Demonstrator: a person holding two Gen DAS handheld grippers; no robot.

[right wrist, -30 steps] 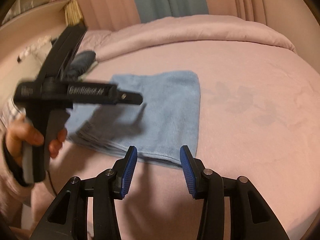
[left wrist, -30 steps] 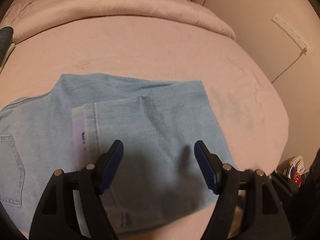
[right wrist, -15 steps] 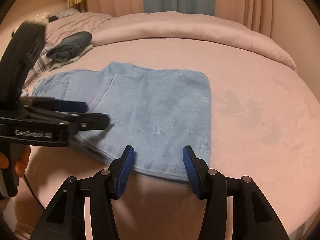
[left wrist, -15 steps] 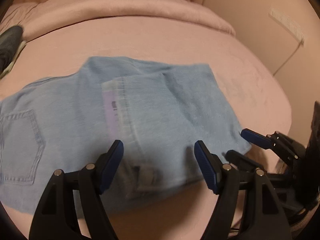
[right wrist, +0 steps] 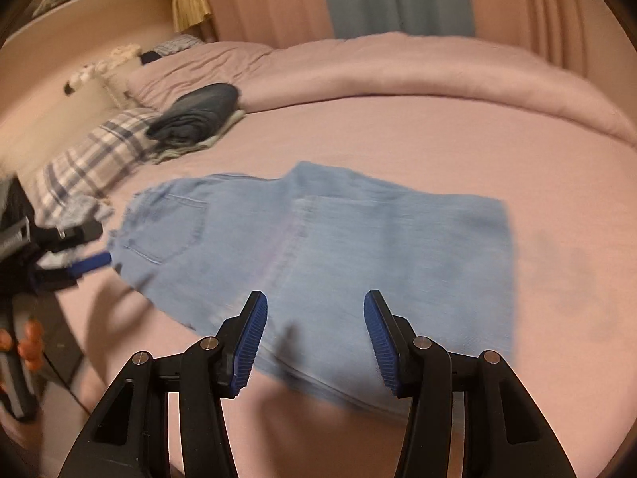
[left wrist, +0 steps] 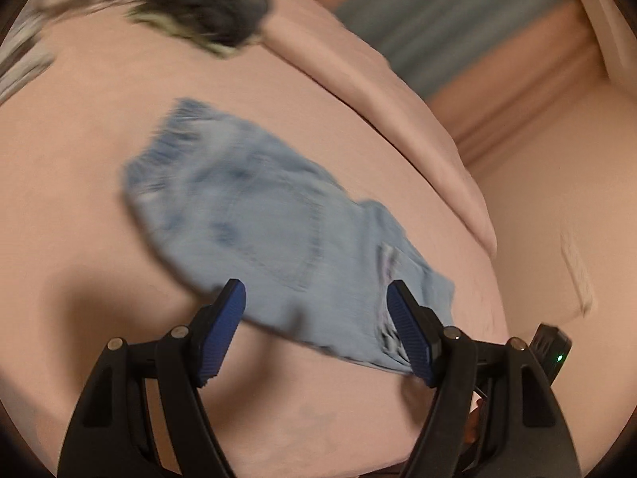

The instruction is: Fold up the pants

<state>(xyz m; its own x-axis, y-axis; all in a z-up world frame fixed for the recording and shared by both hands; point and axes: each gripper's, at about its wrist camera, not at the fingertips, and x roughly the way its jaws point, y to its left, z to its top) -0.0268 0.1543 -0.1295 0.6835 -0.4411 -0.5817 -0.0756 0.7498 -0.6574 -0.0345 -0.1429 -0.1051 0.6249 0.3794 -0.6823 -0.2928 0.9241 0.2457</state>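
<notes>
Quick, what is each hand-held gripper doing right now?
Left hand-held gripper: open, holding nothing.
Right hand-held gripper: open, holding nothing, above the jeans.

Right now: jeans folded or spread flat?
Partly folded: the jeans have their legs doubled over; the back pocket end is uncovered.

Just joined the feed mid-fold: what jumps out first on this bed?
The light blue jeans dominate: folded over once, lying flat in the middle of the pink bedsheet, back pocket showing at the waistband end. The right gripper hangs open over their near edge, while the left gripper, also open and empty, is at the waistband end. Behind, near a plaid pillow, sits a pile of dark folded clothes.
</notes>
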